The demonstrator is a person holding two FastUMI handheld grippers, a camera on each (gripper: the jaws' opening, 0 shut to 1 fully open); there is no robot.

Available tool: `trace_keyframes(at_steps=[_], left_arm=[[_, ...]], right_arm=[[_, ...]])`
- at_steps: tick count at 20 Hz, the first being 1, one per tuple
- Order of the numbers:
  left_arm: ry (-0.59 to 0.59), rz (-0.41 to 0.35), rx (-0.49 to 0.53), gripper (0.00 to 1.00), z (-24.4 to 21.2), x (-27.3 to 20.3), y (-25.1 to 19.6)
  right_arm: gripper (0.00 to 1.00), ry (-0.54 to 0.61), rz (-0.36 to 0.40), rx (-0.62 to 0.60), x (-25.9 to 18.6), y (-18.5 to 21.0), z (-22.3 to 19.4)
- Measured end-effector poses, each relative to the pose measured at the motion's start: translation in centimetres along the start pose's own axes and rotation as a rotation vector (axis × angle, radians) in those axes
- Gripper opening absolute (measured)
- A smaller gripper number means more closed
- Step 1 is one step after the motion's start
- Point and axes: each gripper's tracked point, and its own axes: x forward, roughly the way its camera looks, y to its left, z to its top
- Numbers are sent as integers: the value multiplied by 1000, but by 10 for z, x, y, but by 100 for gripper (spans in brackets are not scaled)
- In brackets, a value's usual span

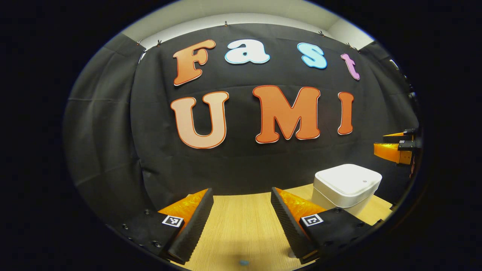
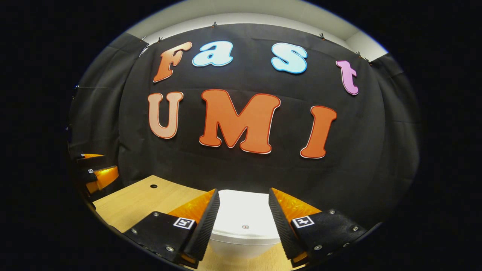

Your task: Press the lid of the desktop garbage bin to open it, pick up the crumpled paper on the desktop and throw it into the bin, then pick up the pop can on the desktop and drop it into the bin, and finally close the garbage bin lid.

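Observation:
A white desktop bin (image 1: 346,185) with its lid down stands on the wooden table (image 1: 241,226), to the right of my left gripper (image 1: 241,195). That gripper is open over bare wood with nothing between its fingers. In the right gripper view the same bin (image 2: 243,226) lies just below and ahead of my right gripper (image 2: 244,197), which is open above the lid; a small round mark (image 2: 245,226) shows on the lid. My right gripper (image 1: 397,145) also appears at the far right of the left gripper view, and my left gripper (image 2: 94,169) at the far left of the right gripper view.
The booth's black cloth wall (image 1: 241,158) rises right behind the table's far edge. A small dark hole (image 2: 153,186) sits in the tabletop at the back left. A small blue spot (image 1: 244,262) lies on the wood near my left gripper.

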Motion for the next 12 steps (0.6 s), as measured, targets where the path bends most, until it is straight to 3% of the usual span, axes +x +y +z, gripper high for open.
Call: trace_keyframes(at_steps=[2,3,4,5,6,7,9,11,12], left_arm=[[5,4,3,97,-2,0,2],[7,6,4,98,-2,0,1],[10,9,3,98,-4,1,2],[13,11,2,98,-4,0,2],[16,13,1,97,-6,0,2],[18,16,2,98,-6,0,2],[24,28,5,97,-7,-1,4],[31,39,2,98,-10,-2,6],[35,46,1,98,-12,-2,7]], right_arm=[[68,15,-5,1,3,-5,-3],[55,28,-14,-4,5,-9,-6],[55,46,-14,-6,7,-10,-10],[44,66,0,-4,9,-8,-15],[43,83,1,4,11,-9,-19],[28,101,2,18,13,-10,-23],[12,130,4,36,16,-10,-33],[2,148,8,30,19,-11,-40],[1,158,21,27,20,-9,-44]])
